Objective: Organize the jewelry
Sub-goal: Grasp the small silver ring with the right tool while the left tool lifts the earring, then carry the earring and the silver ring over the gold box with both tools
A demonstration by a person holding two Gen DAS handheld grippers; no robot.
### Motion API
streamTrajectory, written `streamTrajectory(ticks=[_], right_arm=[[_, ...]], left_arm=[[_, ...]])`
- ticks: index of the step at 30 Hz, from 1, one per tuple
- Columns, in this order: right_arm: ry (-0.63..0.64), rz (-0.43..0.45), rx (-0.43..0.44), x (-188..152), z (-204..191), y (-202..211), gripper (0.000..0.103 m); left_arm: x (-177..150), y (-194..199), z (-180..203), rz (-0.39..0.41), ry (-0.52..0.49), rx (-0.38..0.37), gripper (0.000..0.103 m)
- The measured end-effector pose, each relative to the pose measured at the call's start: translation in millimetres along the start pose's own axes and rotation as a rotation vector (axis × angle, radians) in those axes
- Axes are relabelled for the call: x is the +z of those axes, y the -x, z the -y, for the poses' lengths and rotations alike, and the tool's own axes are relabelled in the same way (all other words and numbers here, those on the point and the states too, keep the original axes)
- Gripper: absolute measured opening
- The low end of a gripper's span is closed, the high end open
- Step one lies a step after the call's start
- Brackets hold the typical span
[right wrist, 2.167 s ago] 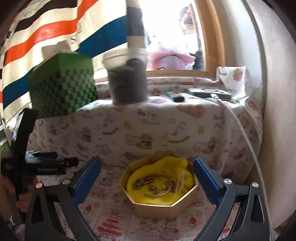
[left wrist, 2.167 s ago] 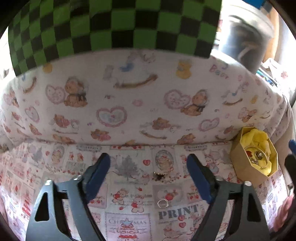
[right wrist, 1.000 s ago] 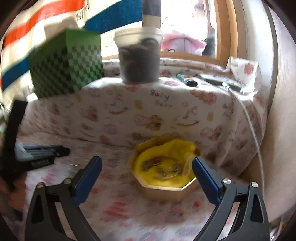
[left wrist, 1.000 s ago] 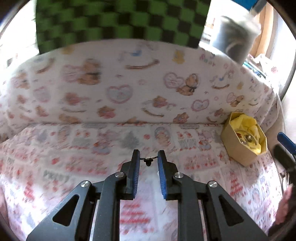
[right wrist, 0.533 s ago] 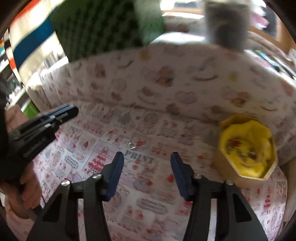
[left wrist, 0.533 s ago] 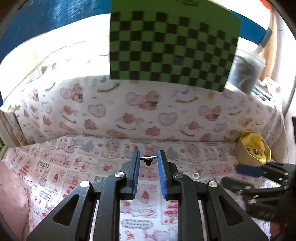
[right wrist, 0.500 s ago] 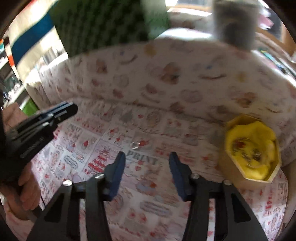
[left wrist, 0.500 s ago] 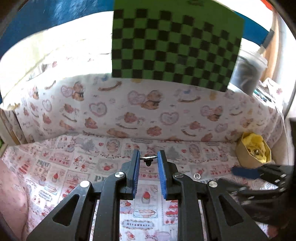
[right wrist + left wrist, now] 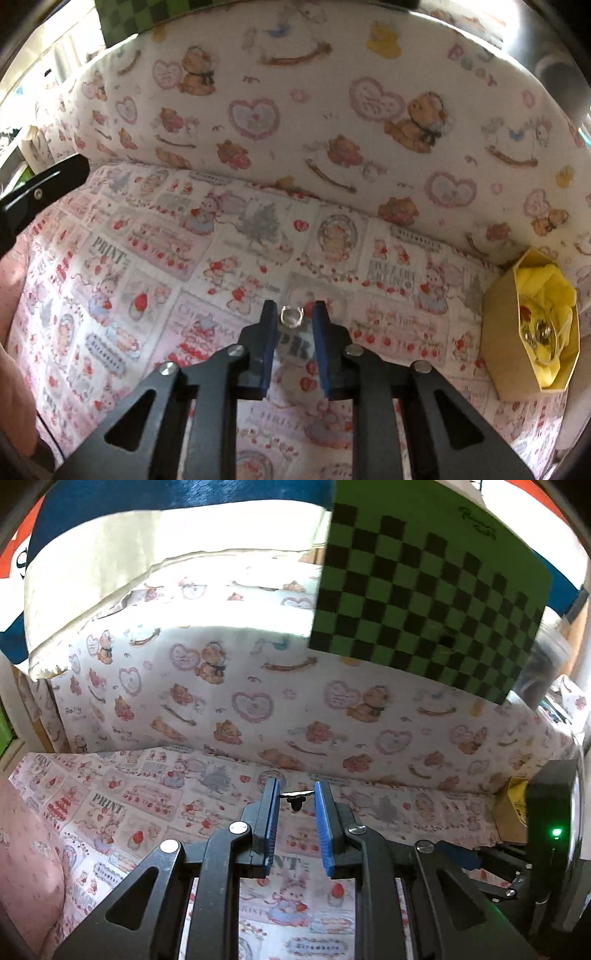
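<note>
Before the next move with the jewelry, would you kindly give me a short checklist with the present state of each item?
1. Left claw holds its small dark piece: ok, pinched between the tips above the cloth.
2. Right claw centred on the ring: ok, the ring sits between the tips.
3. Right claw gripping the ring: cannot tell; the pads flank it closely, but contact is unclear.
4. Ring lifted off the cloth: cannot tell.
5. Box open to receive: ok, its yellow lining shows, with jewelry already inside.
6. Path from ring to box: ok, only bare cloth between.
</note>
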State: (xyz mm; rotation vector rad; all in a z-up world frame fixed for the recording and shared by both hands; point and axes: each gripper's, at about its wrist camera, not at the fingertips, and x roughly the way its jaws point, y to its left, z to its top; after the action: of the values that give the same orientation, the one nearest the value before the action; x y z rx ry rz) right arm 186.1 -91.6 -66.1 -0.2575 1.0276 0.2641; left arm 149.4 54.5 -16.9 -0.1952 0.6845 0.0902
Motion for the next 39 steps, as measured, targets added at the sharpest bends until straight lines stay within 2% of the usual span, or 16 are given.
streamTrajectory(ticks=[2,6,9,13,17,19,22,24,27,31,34,37,39], right_arm=[[-0.032,-0.004,0.018,0,4,-2,0.013],[0.011,0.003,0.016,-10,6,3,0.012],[-0.02,0.009,0.072,-28,18,21,0.012],[-0.029,0.084,0.116,-47,30,47,0.013],[-0.033,0.187,0.118,-64,43,75,0.012],[-0.047,0.228,0.13,-68,52,85,0.012],[-0.116,0.263,0.212,-74,68,98,0.012],[-0.112,0.309,0.194,-76,77,109,0.012],[-0.106,0.357,0.172,-80,90,124,0.012],[-0.104,0.448,0.133,-81,109,146,0.012],[-0.125,0.517,0.101,-77,124,160,0.012],[-0.159,0.553,0.17,-72,141,177,0.012],[-0.181,0.587,0.174,-72,154,186,0.012]], left_arm=[[-1,-3,-1,-0.006,-0.003,0.011,0.018],[0,-10,-6,-0.036,0.016,-0.014,0.018],[-2,-10,-9,-0.028,0.006,0.025,0.018],[-1,-8,-10,-0.026,0.016,0.0,0.018],[-2,8,2,0.034,-0.038,0.018,0.018],[-2,17,7,0.04,-0.039,-0.026,0.018],[-3,30,13,0.013,-0.023,-0.146,0.018],[-3,42,21,0.037,-0.048,-0.156,0.018],[-1,61,30,0.049,-0.051,-0.222,0.018],[3,87,54,0.107,-0.105,-0.224,0.018],[9,100,78,0.103,-0.13,-0.264,0.018],[14,106,102,0.109,-0.151,-0.269,0.018],[17,108,121,0.101,-0.166,-0.292,0.018]])
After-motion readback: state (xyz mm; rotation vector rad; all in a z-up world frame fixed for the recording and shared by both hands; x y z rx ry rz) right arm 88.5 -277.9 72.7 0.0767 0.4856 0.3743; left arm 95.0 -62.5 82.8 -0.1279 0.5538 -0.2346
